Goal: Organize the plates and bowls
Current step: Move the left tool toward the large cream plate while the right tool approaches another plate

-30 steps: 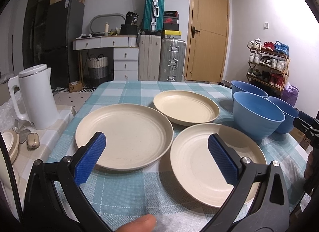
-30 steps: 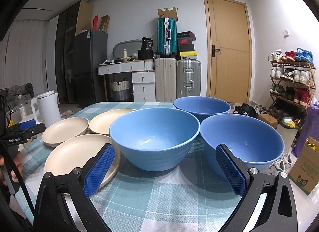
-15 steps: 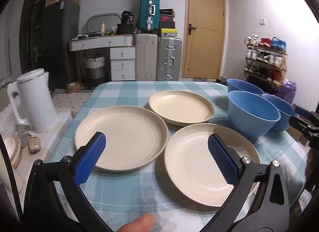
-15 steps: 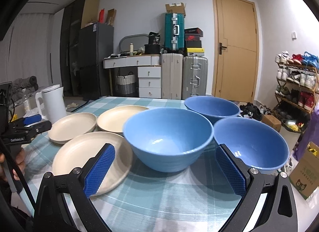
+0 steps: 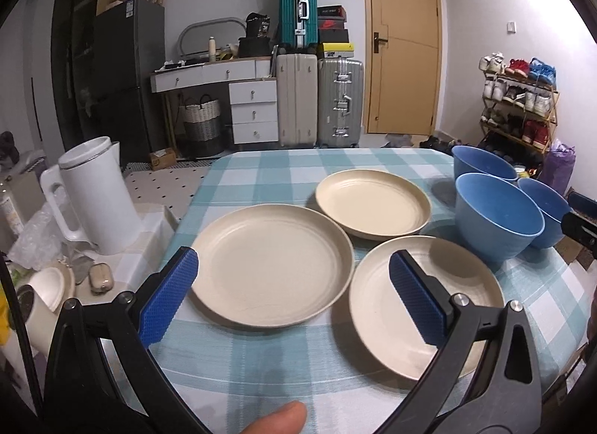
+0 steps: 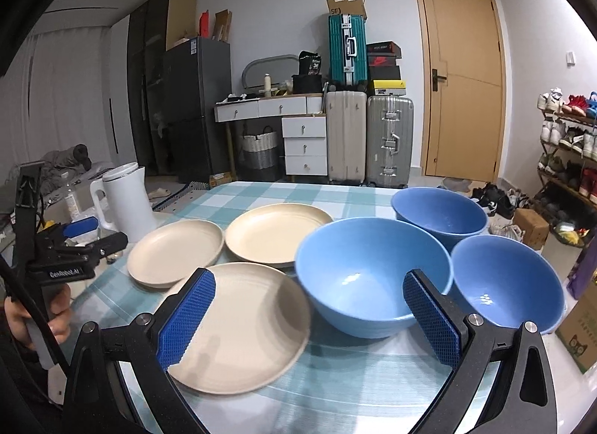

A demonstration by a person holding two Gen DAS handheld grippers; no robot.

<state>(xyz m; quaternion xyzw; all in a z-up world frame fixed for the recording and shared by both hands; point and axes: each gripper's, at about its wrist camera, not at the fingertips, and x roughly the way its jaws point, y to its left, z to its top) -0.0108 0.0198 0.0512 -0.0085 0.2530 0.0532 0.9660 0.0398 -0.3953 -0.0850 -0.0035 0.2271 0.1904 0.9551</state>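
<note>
Both my grippers pulled back slightly; plates and bowls sit lower in frame. Left gripper (image 5: 294, 288) wide open over cream plates (image 5: 270, 264), right gripper (image 6: 309, 312) wide open before centre blue bowl (image 6: 373, 273).

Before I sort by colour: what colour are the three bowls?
All three bowls are blue, clearest in the right wrist view.

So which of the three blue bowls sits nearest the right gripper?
The middle bowl, directly ahead of the open right gripper and beside the near plate. The other two bowls sit farther back and off to the right.
</note>
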